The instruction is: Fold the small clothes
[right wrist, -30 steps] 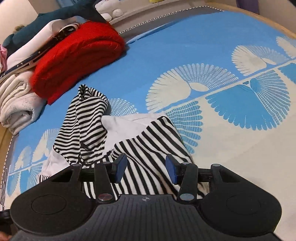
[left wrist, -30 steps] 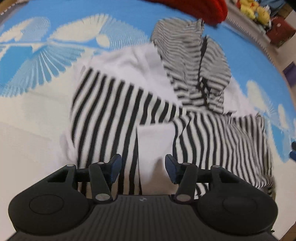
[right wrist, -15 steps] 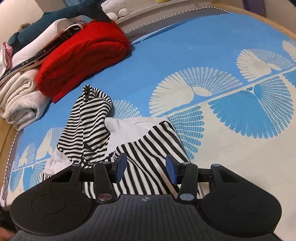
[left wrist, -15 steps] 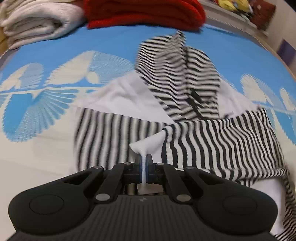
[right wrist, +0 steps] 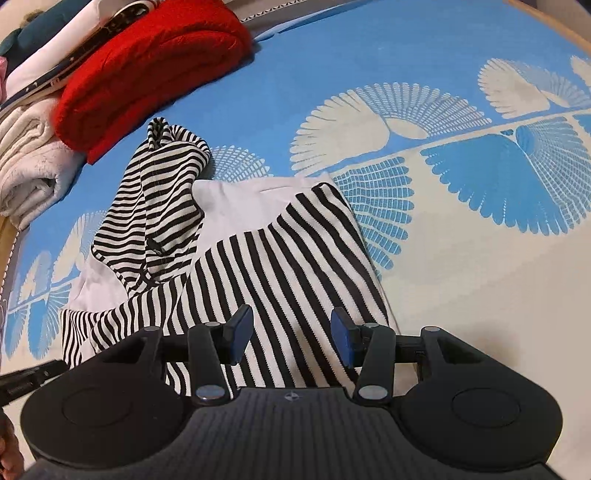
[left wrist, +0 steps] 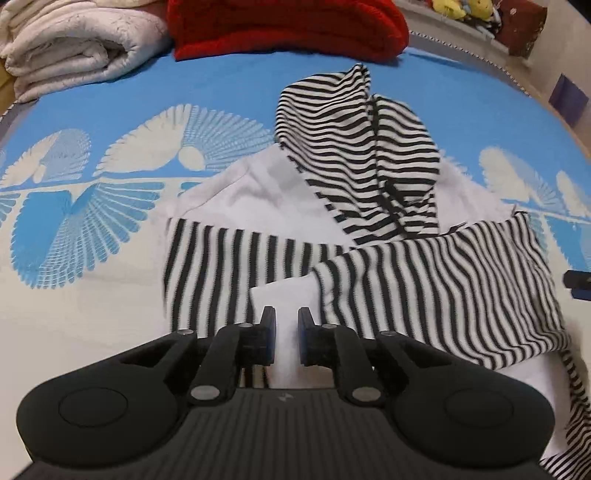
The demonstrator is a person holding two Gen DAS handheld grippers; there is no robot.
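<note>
Left gripper jaws just reopening, white hem between, right gripper jaws apart

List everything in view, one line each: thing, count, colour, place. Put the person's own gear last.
striped hoodie: one, black and white stripes with plain white panels, lying crumpled on the mat, hood toward the folded pile
mat: one, blue and cream with a fan pattern, under everything
red knit: one, red, folded, at the far edge of the mat
cream blanket: one, off-white, folded, beside the red knit
other folded clothes: a few, white and dark teal, stacked behind the red knit
soft toys: a few, yellow, far corner; blurred
left gripper: one, black with blue pads, jaws just opening, narrow gap with a white fold between them
right gripper: one, black with blue pads, open over the striped sleeve, gripping nothing
</note>
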